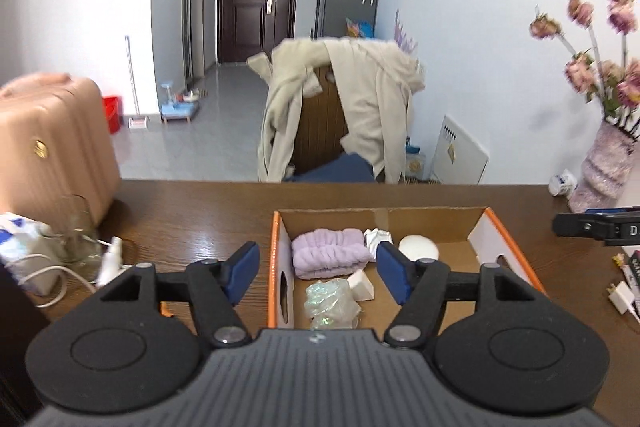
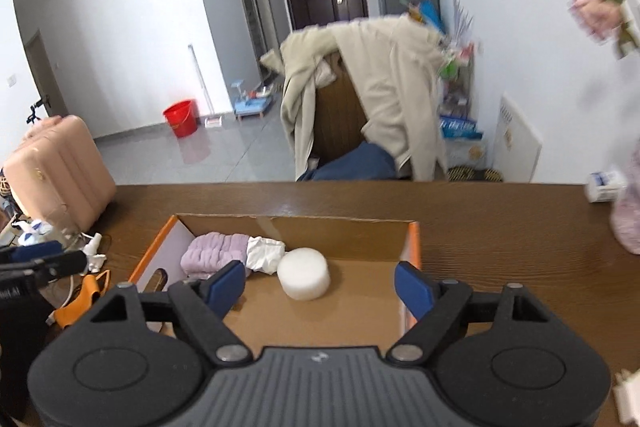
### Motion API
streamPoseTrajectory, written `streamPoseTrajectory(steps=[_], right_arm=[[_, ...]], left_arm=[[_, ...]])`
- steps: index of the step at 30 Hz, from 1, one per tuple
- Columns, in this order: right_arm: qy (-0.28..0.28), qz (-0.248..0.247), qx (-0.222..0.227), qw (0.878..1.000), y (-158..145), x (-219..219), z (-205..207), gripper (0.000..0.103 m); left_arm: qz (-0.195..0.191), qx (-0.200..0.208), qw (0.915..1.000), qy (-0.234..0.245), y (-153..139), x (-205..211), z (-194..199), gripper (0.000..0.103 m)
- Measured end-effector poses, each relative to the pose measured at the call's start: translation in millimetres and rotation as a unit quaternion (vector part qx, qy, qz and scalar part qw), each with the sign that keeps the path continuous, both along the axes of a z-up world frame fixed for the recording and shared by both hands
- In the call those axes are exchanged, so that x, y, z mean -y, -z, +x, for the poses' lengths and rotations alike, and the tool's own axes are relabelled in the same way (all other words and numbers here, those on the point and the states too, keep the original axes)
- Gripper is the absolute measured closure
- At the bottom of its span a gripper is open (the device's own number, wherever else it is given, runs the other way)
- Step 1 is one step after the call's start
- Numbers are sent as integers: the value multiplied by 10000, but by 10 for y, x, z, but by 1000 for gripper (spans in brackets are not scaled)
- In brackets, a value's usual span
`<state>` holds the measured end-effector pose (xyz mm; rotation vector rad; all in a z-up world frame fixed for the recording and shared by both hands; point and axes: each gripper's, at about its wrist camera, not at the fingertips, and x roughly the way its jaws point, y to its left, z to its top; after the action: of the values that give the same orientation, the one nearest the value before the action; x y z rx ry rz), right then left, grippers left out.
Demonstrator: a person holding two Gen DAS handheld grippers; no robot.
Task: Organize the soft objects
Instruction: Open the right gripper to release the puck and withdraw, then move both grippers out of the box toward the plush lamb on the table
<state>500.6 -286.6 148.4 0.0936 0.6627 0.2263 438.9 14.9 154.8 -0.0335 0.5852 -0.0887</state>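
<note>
An open cardboard box with orange edges sits on the brown table; it also shows in the right wrist view. Inside lie a folded lilac towel, a crumpled white cloth, a round white sponge, a white wedge sponge and a clear plastic wrap. The right wrist view shows the towel, cloth and round sponge. My left gripper is open and empty above the box's near left part. My right gripper is open and empty above the box's near side.
A pink suitcase, tissue pack and white cable crowd the table's left. A vase of flowers and small items stand at the right. An orange tool lies left of the box. A coat-draped chair stands behind the table.
</note>
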Motion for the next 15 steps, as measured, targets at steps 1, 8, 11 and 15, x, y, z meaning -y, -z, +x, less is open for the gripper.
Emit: streamPoseTrajectory(steps=[1,8,11,15], right_arm=[[9,22,83,10000,-62,39,-132,21],[-170,-50,792,9967,-197,166,-1200,16],[-259,-162,1159,9928,-118,131,-1701,15],[-355,-186,1621,9860,110,82,-2360,11]], left_arm=[[-13,85,10000,-5,-60,-18,-138,34],[-112,1195,9927,108,-190,-114,-1340,6],[-108,1482,9888,90,-31,-107,-1830,3],[-83,1648,9862,161,214,-60,-2417,0]])
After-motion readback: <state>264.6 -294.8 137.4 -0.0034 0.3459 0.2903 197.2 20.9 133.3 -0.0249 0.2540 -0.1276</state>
